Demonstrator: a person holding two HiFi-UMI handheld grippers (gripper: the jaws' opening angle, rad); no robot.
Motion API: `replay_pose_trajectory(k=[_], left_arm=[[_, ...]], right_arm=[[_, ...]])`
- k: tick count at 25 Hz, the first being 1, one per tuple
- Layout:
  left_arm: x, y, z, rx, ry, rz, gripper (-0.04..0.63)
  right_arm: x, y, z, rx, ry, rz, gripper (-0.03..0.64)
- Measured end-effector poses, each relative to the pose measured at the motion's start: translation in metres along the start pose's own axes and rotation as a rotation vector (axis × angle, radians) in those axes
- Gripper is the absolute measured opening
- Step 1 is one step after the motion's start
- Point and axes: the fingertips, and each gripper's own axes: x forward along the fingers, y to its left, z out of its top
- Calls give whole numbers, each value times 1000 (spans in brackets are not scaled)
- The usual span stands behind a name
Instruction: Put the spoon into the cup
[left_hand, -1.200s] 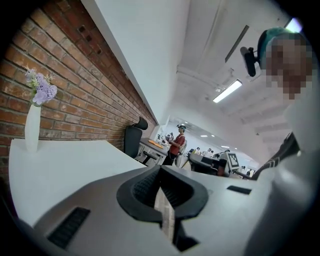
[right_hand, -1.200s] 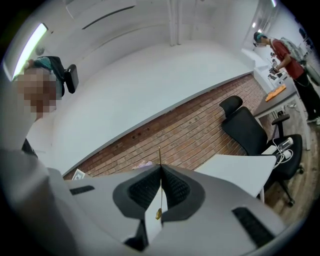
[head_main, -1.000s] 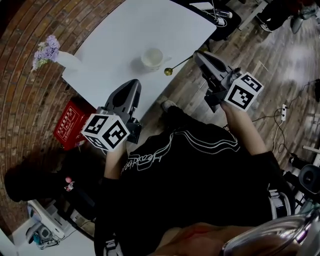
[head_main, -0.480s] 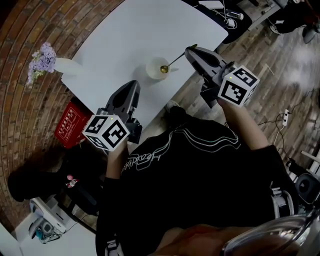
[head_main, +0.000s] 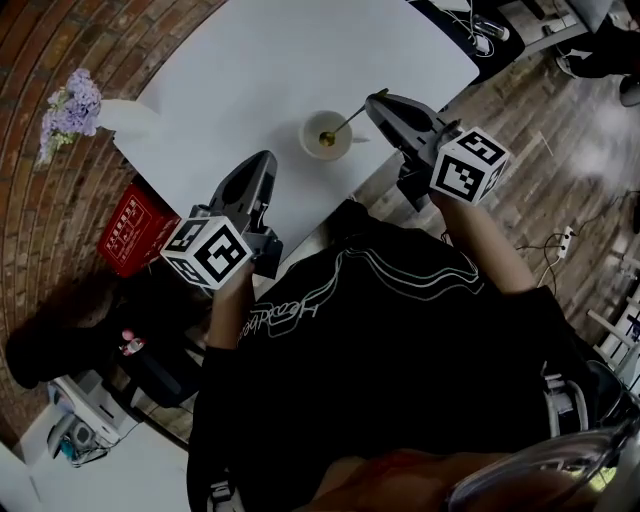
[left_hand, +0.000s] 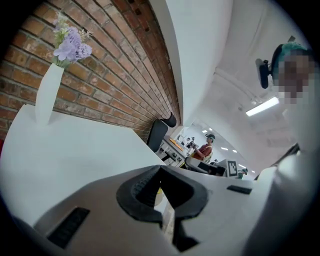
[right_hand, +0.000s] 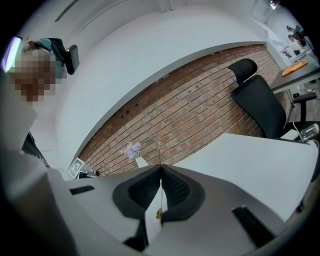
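Note:
A white cup (head_main: 330, 150) stands near the front edge of the white table (head_main: 250, 70). The thin gold spoon (head_main: 348, 120) slants from my right gripper (head_main: 372, 98) down to the cup, and its bowl shows inside the cup's mouth. The right gripper is shut on the end of the spoon's handle. In the right gripper view the handle (right_hand: 160, 156) pokes up past the closed tips of the right gripper (right_hand: 160, 168). My left gripper (head_main: 266, 158) hovers over the table's edge to the left of the cup. The left gripper (left_hand: 160, 169) has its tips together and holds nothing.
A white vase with purple flowers (head_main: 105, 113) stands at the table's left corner by the brick wall, also seen as the vase (left_hand: 47, 92). A red box (head_main: 130, 232) sits on the floor under that corner. A black office chair (right_hand: 257, 102) stands beyond the table.
Both grippers moved forward and lower toward the table. The spoon's bowl went from beside the cup, past the table edge, to inside the cup's mouth.

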Motion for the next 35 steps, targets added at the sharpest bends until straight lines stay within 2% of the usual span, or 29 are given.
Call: replay_pose_trajectory(k=[12,22,35], left_arm=[[4,39,-33,-95,26,81,3],[10,60,-58,-98,93,113,4],[16,70,-60,-117,99,134,5]], right_arm=[[25,-29,-46,11,93,-5,0],[44,-44,-73,39,144,-14,0],[49,-48,-90,-20,203,-4,0]])
